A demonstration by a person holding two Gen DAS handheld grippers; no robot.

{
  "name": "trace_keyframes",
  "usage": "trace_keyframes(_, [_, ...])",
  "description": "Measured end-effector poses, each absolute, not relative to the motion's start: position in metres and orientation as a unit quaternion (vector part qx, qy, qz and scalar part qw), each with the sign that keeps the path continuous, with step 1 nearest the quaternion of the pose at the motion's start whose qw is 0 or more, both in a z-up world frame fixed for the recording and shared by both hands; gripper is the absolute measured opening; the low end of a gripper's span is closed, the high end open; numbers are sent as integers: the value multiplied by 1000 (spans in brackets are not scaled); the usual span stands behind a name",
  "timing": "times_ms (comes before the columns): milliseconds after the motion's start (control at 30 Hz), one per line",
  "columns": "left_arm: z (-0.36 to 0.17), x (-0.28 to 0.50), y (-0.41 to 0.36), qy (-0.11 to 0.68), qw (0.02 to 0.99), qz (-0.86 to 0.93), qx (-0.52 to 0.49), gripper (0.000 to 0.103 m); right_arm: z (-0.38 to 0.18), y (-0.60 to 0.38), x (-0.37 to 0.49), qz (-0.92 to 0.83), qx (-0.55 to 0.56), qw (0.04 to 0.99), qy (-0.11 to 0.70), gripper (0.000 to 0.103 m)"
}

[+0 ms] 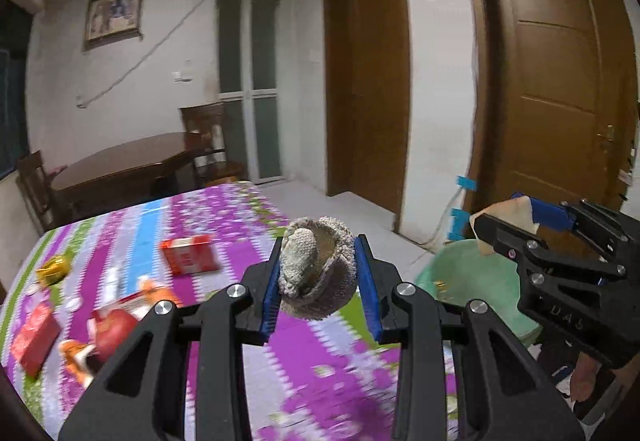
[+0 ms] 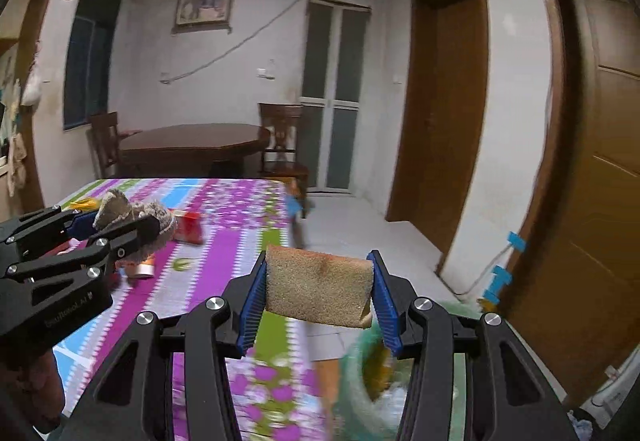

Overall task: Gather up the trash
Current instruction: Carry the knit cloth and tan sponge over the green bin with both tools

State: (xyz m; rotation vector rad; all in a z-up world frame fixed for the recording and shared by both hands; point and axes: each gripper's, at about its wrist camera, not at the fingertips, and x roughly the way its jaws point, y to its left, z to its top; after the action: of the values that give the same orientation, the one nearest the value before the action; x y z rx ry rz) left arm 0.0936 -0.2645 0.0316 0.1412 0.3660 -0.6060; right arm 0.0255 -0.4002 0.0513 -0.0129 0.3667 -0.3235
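We held a rag (image 1: 316, 273) in the left claw (image 1: 318, 281) and a sponge (image 2: 318, 287) in the right claw (image 2: 320, 293), both closed tight. The bin (image 1: 472, 281) was near, but boxes (image 1: 188, 255) lay yet on the worktop (image 1: 224, 209).

I count two hand-held grippers, left (image 1: 318, 283) and right (image 2: 320, 295). One grey rag ball (image 1: 318, 273), one tan sponge (image 2: 318, 287), one green bin (image 1: 476, 281), two red boxes (image 1: 190, 255) (image 1: 34, 339), two brown doors (image 1: 376, 81) (image 1: 560, 81).
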Motion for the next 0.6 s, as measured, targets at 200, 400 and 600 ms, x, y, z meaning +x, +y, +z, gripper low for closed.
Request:
trace_keyframes(200, [26, 95, -315, 194, 918, -338, 79, 32, 46, -464, 13, -201, 3, 957, 208, 49])
trace_keyframes(400, [16, 95, -369, 215, 897, -376, 96, 32, 30, -522, 8, -225, 22, 943, 244, 49])
trace_keyframes(600, [4, 101, -415, 243, 875, -405, 112, 32, 8, -572, 11, -227, 52, 927, 294, 49])
